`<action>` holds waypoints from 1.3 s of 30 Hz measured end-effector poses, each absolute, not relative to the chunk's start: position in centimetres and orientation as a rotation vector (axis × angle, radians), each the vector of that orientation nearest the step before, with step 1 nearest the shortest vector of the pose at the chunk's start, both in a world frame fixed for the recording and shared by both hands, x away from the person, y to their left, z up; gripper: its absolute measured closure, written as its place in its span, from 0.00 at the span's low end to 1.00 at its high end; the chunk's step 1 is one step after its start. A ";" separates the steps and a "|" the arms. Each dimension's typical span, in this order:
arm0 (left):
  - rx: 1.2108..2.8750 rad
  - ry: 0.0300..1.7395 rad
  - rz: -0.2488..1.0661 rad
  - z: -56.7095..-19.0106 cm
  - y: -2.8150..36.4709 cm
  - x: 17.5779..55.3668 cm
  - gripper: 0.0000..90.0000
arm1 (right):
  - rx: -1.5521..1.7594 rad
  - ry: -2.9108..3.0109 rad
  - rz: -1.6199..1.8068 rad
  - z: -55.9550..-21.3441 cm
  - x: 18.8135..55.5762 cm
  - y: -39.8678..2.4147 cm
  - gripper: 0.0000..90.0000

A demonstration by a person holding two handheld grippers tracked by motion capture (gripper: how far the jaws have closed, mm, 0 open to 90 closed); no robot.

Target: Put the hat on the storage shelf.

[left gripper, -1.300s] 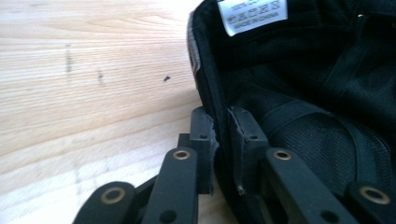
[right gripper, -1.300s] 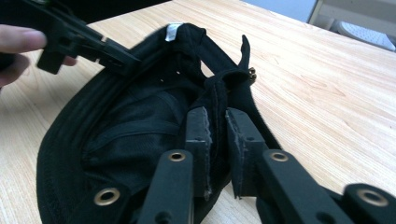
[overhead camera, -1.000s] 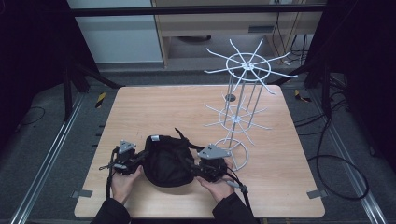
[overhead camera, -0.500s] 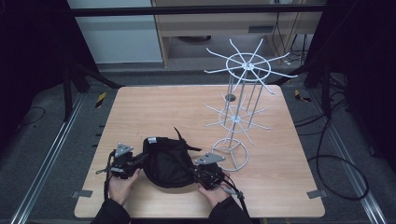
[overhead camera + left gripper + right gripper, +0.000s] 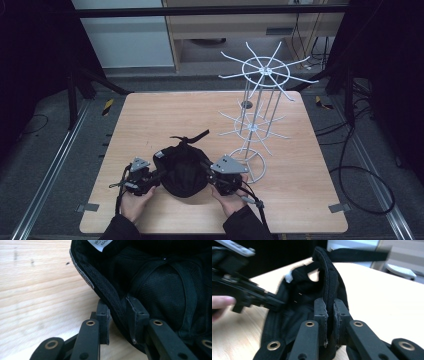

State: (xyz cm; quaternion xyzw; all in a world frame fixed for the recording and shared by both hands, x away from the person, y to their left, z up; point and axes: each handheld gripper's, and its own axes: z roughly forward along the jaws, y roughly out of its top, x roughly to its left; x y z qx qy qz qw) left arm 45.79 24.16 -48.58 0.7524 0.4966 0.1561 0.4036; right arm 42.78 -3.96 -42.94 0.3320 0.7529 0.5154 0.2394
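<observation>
Cap, black and lying crown-down with its inside facing up, sits near the front edge of the wooden tabletop, between the two hands. The left hand-held gripper meets its left rim; in the left gripper view its jaws straddle the rim with one pad outside and one inside, and they have just been opening a little, so a slight gap shows beside the fabric. The right hand-held gripper is on the opposite rim, and in the right gripper view its jaws have just closed and are clenched on the padded edge, which stands up between the pads. A black strap trails from the cap's back edge. Just right of the cap stands a white wire rack with spoked tiers, its ring base near the right hand.
</observation>
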 end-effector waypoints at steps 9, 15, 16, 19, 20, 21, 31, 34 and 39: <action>1.896 1.242 0.350 -48.7 24.6 46.1 0.72 | 0.817 2.101 1.379 -43.2 42.7 -3.9 0.92; 1.826 1.217 0.380 -46.9 25.9 45.0 0.65 | 0.864 2.084 1.331 -43.4 42.8 -4.4 0.92; 1.809 1.205 0.388 -46.5 26.1 44.7 0.63 | 0.881 2.073 1.317 -43.4 42.8 -4.6 0.93; 1.777 1.181 0.402 -45.2 26.3 43.8 0.63 | 0.892 2.064 1.313 -43.4 42.8 -4.7 0.93; 1.764 1.166 0.397 -44.7 26.2 43.5 0.63 | 0.892 2.061 1.308 -43.5 42.8 -4.8 0.93; 1.758 1.152 0.389 -44.3 26.0 43.3 0.63 | 0.892 2.059 1.297 -43.5 42.7 -4.7 0.93; 1.722 1.064 0.358 -41.7 23.2 42.7 0.64 | 0.856 2.081 1.280 -44.3 42.3 -4.5 0.92; 1.713 1.051 0.342 -41.3 22.3 43.0 0.63 | 0.853 2.084 1.280 -44.6 42.2 -4.3 0.92; 1.710 1.028 0.347 -40.8 20.8 43.8 0.59 | 0.844 2.097 1.276 -45.1 42.1 -3.9 0.92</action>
